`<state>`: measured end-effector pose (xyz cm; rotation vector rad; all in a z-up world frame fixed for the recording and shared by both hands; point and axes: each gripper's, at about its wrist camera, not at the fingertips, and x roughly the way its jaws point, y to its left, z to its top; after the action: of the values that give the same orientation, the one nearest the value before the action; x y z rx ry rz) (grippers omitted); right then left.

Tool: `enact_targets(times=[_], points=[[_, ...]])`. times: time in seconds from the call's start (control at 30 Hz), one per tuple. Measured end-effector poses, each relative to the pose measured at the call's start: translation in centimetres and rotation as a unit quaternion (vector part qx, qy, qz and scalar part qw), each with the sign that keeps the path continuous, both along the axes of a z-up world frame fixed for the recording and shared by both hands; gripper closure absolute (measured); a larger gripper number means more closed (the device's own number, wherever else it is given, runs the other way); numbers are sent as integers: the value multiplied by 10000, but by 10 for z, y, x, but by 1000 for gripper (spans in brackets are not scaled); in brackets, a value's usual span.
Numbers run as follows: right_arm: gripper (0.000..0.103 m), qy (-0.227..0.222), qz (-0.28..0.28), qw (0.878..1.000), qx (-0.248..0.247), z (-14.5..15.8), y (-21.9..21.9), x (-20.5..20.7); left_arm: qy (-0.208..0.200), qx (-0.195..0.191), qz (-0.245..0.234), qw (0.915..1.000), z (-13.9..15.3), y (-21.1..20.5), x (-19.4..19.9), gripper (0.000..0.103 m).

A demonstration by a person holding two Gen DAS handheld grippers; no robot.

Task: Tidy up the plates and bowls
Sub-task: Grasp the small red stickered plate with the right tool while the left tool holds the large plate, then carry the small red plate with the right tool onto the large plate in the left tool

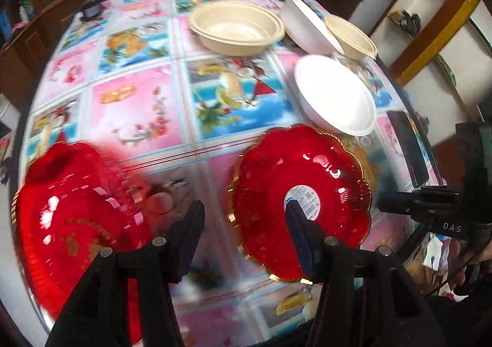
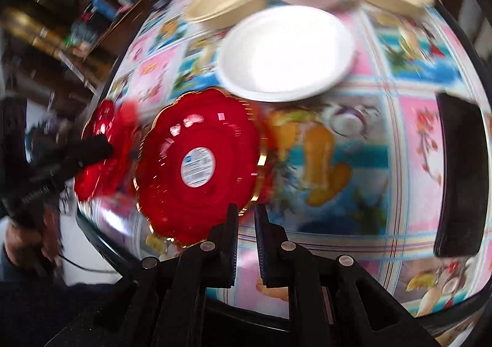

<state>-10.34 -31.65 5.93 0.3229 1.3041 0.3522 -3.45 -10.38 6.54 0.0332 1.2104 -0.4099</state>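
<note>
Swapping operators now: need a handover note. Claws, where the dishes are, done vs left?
Left claw: open, empty, over the table between the two red plates.
Right claw: shut, empty, at the near edge of the labelled red plate.
Second red plate lies apart, at the left edge of the table.
White bowl sits just beyond the labelled plate. Farther back: stacked beige bowls, a tilted white bowl and a small beige bowl.
Done: only those beige bowls look nested.
Left: stack the red plates, group the white bowls, add the small beige one.

Patterned tablecloth (image 1: 135,101) (pink, blue); shelves (image 1: 430,9) behind.
</note>
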Motion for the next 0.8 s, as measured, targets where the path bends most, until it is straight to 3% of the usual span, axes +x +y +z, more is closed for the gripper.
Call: enact_targets(times=[0.2, 0.3, 0.5, 0.63, 0.8], points=[[90, 82, -225, 9993, 276, -11, 1, 7, 191, 388, -93, 9990, -23, -18, 15, 49], [90, 37, -179, 9997, 171, -11, 5, 9, 210, 520, -125, 9983, -30, -22, 19, 49], [90, 73, -153, 9997, 170, -15, 1, 15, 384, 533, -161, 9977, -48, -24, 22, 50], [90, 89, -67, 9999, 89, -19, 7, 18, 191, 588, -326, 9976, -47, -32, 14, 63], [89, -10, 3, 9999, -121, -21, 12, 16, -29, 588, -255, 9979, -41, -31, 7, 64]])
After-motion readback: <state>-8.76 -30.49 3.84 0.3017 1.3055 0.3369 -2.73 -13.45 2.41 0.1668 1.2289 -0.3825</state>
